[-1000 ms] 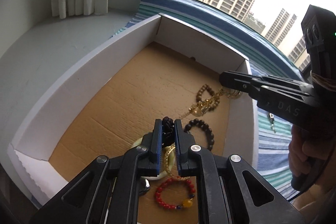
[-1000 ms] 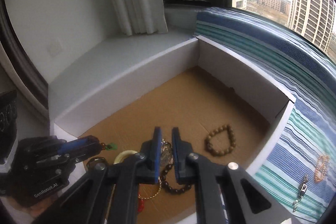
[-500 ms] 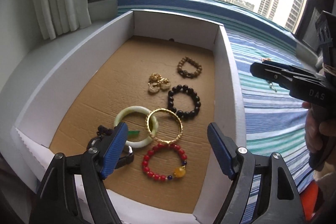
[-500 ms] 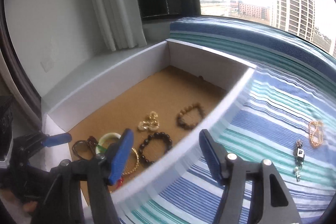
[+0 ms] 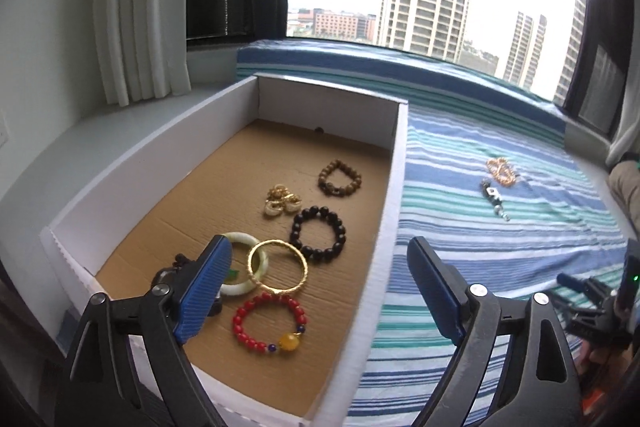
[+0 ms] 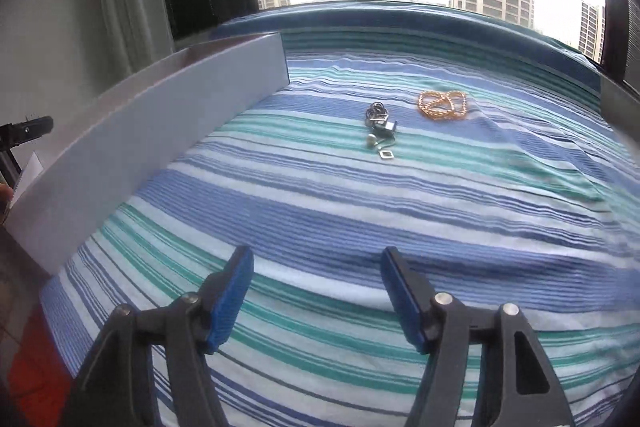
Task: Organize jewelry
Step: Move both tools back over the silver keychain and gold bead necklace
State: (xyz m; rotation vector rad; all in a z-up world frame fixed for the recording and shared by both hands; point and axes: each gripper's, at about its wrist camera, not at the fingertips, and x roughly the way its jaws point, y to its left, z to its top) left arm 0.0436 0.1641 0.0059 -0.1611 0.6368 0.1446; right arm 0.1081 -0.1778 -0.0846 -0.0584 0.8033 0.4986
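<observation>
We see the left gripper (image 5: 320,291) with its blue-padded jaws spread wide and nothing between them; they have just been opening. It hangs over the near end of the shallow white cardboard box with a brown corrugated floor (image 5: 394,187). In the box lie a red bead bracelet with one amber bead (image 5: 270,325) at 6 o'clock of the floor, a plain gold bangle (image 5: 278,269) just above it overlapping a pale green jade bangle (image 5: 240,267), a black bead bracelet (image 5: 318,239) near the middle, a small gold and cream cluster (image 5: 282,205), and a brown wooden bead bracelet (image 5: 340,178) towards 12 o'clock. A dark piece is partly hidden behind the left pad; we cannot tell what it is.

The right gripper (image 6: 316,301) also stands apart and empty over the blue, teal and white striped cloth (image 6: 360,211). Its jaws have just been opening too. At its 12 o'clock, well apart, lie a tangled silver chain with small square charms (image 6: 380,131) and, just beside it at 2 o'clock, a coiled gold chain (image 6: 442,105). The box's white side wall (image 6: 140,139) runs along the cloth at 10 o'clock.
</observation>
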